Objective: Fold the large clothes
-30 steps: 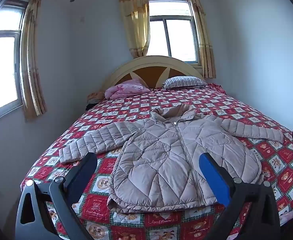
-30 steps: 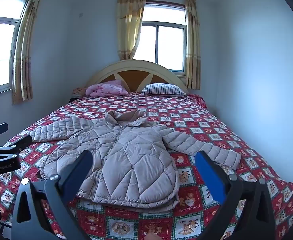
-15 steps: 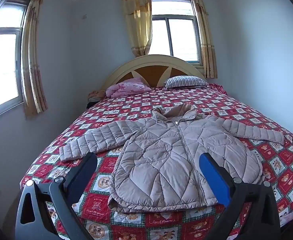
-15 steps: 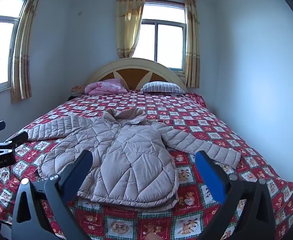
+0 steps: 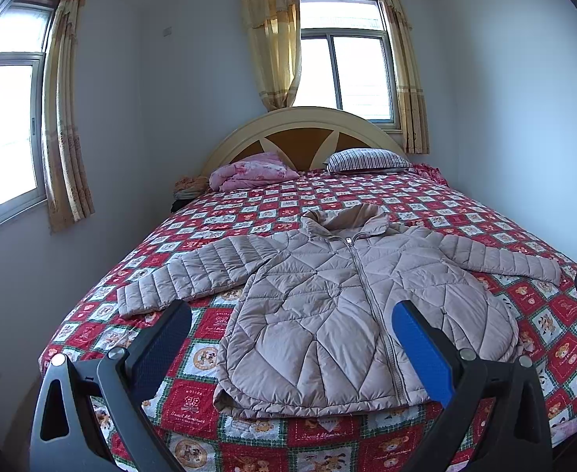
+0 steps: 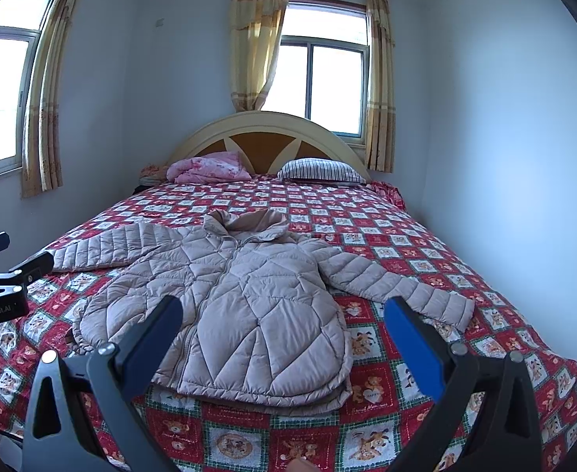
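Left wrist | one jacket (image 5: 351,310) | two pillows | left gripper (image 5: 288,338), right gripper (image 6: 282,332) both spread, empty

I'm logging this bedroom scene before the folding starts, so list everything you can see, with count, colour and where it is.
Jacket: one, beige quilted, zipped, spread flat face up on the near half of the bed, both sleeves out.
Bedspread: one, red, white and green checks, covering the bed.
Headboard: one, cream and brown, arched, at the far end.
Striped pillow: one, dark and white, by the headboard, right.
Pink bundle: one, pink, by the headboard, left.
Windows: two, one behind the headboard, one on the left wall.
Curtains: yellowish, at both windows.
Left tongs: one, black with blue pads, open, empty, near the bed's foot.
Right tongs: one, same colours, open, empty.
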